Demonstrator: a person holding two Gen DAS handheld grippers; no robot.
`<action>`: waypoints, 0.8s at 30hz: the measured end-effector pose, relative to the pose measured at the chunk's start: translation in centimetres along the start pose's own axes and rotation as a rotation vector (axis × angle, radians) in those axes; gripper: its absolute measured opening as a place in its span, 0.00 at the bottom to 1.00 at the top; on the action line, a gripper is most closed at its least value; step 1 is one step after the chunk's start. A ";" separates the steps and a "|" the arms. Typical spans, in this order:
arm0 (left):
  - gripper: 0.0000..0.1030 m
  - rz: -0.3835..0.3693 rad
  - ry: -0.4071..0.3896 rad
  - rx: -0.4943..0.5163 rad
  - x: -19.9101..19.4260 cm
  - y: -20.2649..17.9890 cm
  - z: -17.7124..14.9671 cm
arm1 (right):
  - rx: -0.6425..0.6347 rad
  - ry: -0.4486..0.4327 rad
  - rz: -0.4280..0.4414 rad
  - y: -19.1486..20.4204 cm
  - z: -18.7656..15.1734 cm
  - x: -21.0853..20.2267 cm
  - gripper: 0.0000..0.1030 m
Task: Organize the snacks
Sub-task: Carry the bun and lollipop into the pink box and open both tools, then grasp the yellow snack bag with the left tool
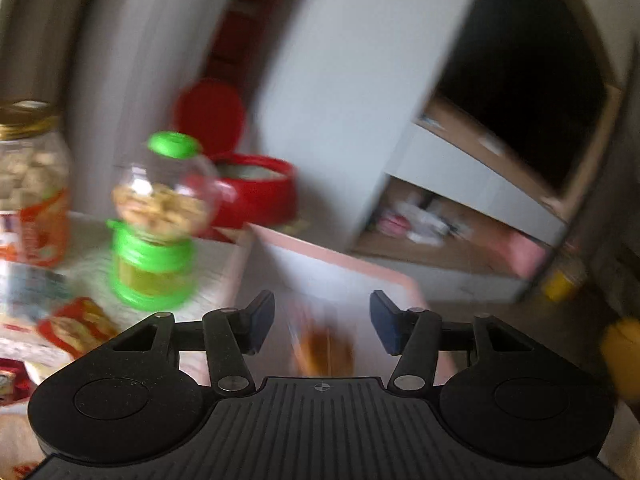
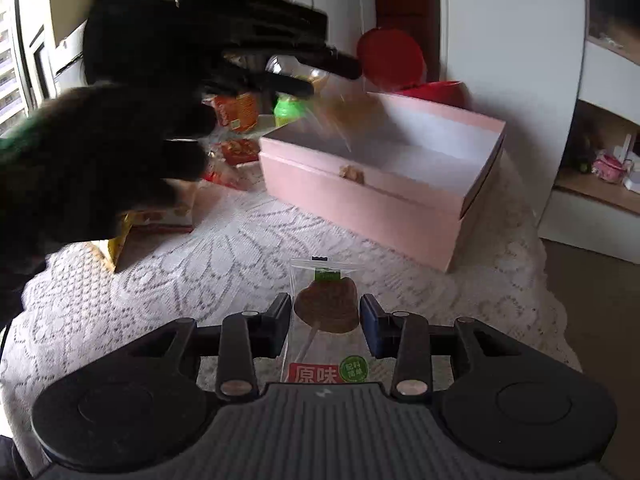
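A pink open box (image 2: 384,196) stands on the lace-covered table. My left gripper (image 1: 322,322) is open above the box (image 1: 344,276); a wrapped brown snack (image 1: 324,348), blurred, hangs in the air between and below its fingers, apart from them. In the right wrist view the same snack (image 2: 344,116) is in the air over the box below the left gripper (image 2: 328,74). My right gripper (image 2: 325,322) is open low over the table, its fingers on either side of a wrapped heart-shaped lollipop (image 2: 327,312) that lies on the cloth.
A green-capped candy dispenser (image 1: 156,220), a gold-lidded jar (image 1: 32,184), a red tin with its lid up (image 1: 252,192) and several snack packets (image 1: 76,328) stand left of the box. White shelves (image 2: 600,184) are at the right. The table's edge (image 2: 556,300) curves round at the right.
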State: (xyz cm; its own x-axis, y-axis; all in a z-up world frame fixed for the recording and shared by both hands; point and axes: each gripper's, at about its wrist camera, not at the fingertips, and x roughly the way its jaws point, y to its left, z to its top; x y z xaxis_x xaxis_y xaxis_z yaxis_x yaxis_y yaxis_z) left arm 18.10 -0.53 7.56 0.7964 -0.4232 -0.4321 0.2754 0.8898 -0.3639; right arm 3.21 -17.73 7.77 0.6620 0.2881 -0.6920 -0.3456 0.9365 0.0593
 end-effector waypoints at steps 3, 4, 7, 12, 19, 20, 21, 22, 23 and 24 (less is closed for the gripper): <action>0.56 0.050 -0.032 -0.014 -1.9 1.2 -0.6 | -0.018 -0.026 0.004 -0.4 1.3 -0.7 0.36; 0.56 0.058 -0.037 -0.010 -3.0 1.6 -1.0 | -0.022 -0.042 0.005 -0.7 2.2 -1.0 0.36; 0.56 0.109 -0.070 0.022 -6.8 2.9 -2.3 | -0.007 -0.094 -0.016 -1.6 5.8 -1.0 0.36; 0.56 0.186 -0.074 0.022 -12.2 6.0 -5.3 | 0.086 -0.101 -0.084 -5.0 13.7 3.5 0.48; 0.56 0.344 -0.071 0.008 -16.0 9.5 -8.0 | 0.119 -0.021 -0.131 -5.8 16.7 7.3 0.56; 0.56 0.347 -0.069 0.006 -16.2 9.6 -8.4 | 0.114 -0.014 -0.096 -4.8 16.3 7.3 0.57; 0.56 0.351 -0.067 0.007 -16.3 9.6 -8.7 | 0.102 -0.005 -0.056 -3.6 15.8 7.2 0.58; 0.56 0.352 -0.064 0.011 -16.4 9.5 -9.0 | 0.088 0.003 -0.012 -2.4 15.1 7.1 0.58; 0.56 0.350 -0.059 0.018 -16.5 9.4 -9.3 | 0.072 0.014 0.035 -1.0 14.3 7.2 0.58; 0.56 0.350 -0.055 0.028 -16.6 9.1 -9.7 | 0.056 0.026 0.087 0.4 13.5 7.2 0.58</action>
State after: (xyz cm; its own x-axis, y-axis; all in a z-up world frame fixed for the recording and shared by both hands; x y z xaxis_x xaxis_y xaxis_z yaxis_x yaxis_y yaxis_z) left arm 2.19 12.97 3.44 0.8726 -0.0827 -0.4813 -0.0054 0.9839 -0.1789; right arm 16.84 -12.62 12.56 0.6135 0.3645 -0.7006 -0.3630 0.9180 0.1597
